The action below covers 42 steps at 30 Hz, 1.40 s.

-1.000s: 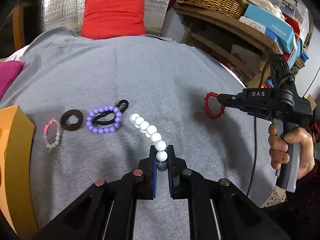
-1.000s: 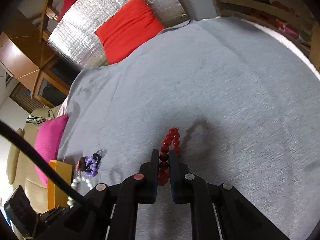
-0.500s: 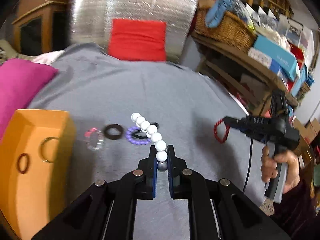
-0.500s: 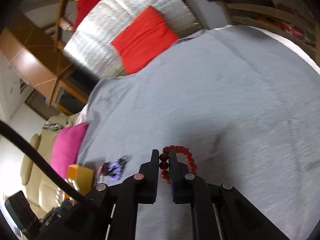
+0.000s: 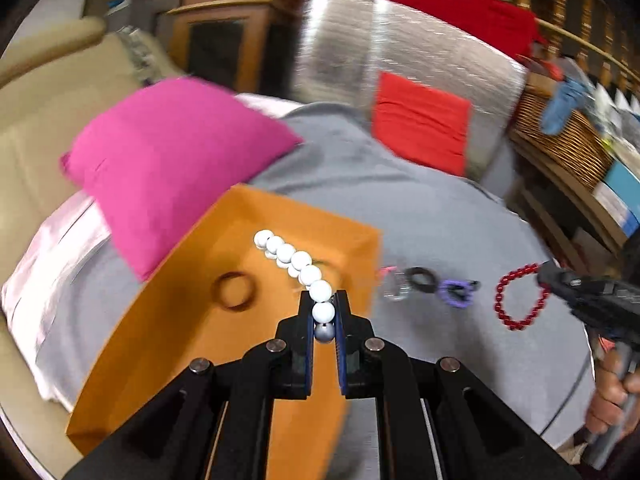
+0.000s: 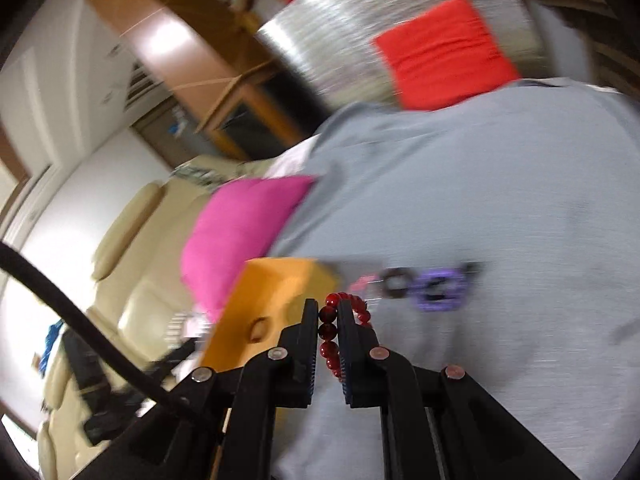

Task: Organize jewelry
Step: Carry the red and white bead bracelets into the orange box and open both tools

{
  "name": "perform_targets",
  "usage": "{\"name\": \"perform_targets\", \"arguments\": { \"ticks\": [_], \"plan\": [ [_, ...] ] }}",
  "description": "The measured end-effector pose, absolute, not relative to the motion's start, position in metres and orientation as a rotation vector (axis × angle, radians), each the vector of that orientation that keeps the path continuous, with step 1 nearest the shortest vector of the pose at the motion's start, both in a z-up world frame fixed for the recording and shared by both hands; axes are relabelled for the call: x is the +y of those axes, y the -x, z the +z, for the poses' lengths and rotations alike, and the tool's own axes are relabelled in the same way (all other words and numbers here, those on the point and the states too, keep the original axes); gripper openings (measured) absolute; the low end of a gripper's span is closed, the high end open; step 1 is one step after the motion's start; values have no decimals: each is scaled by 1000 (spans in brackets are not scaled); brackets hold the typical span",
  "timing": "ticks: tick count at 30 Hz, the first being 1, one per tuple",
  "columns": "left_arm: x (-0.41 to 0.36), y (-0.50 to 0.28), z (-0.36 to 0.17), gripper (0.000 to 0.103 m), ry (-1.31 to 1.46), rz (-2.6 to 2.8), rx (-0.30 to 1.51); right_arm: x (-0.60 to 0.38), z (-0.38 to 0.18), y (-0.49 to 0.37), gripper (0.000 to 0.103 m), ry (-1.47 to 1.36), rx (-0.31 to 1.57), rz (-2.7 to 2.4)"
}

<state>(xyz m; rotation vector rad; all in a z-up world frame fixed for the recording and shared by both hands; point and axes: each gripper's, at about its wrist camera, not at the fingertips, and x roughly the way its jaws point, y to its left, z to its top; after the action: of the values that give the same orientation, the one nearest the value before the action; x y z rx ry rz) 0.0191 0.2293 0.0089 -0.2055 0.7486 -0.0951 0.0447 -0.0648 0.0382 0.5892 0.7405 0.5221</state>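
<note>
Two grippers we hold: left gripper (image 5: pixel 323 311) pinches the white bead bracelet (image 5: pixel 298 265) mid-frame over the orange box (image 5: pixel 362 240); right gripper (image 6: pixel 328 318) clamps the red bead bracelet (image 6: pixel 329 330).

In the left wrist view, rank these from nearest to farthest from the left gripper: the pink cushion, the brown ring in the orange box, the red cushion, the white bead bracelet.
1. white bead bracelet, clamped in the left gripper jaws, over the orange box.
2. brown ring, left of the jaws, inside the box.
3. pink cushion, beyond the box, upper left.
4. red cushion, far back, upper right.
</note>
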Motion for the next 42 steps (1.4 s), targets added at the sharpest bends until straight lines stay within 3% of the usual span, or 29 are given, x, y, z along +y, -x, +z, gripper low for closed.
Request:
{"name": "perform_targets", "arguments": {
  "ticks": [7, 16, 32, 35, 37, 39, 42],
  "plan": [
    [271, -36, -37, 9, 329, -27, 891, 50, 58, -66, 11, -443, 830, 653],
    [296, -50, -70, 9, 436, 48, 982, 146, 2, -110, 11, -311, 1051, 631],
    [293, -76, -84, 10, 430, 98, 1013, 157, -19, -136, 14, -261, 1121, 560],
    [286, -79, -77, 14, 397, 88, 977, 141, -3, -131, 14, -277, 1073, 570],
    [277, -80, -68, 24, 353, 93, 943, 123, 10, -125, 15, -283, 1018, 562],
    [271, -77, -60, 38, 315, 115, 902, 100, 20, -119, 20, -293, 978, 548],
    [256, -76, -43, 42, 233, 142, 815, 60, 31, -109, 31, -310, 927, 506]
  ]
}}
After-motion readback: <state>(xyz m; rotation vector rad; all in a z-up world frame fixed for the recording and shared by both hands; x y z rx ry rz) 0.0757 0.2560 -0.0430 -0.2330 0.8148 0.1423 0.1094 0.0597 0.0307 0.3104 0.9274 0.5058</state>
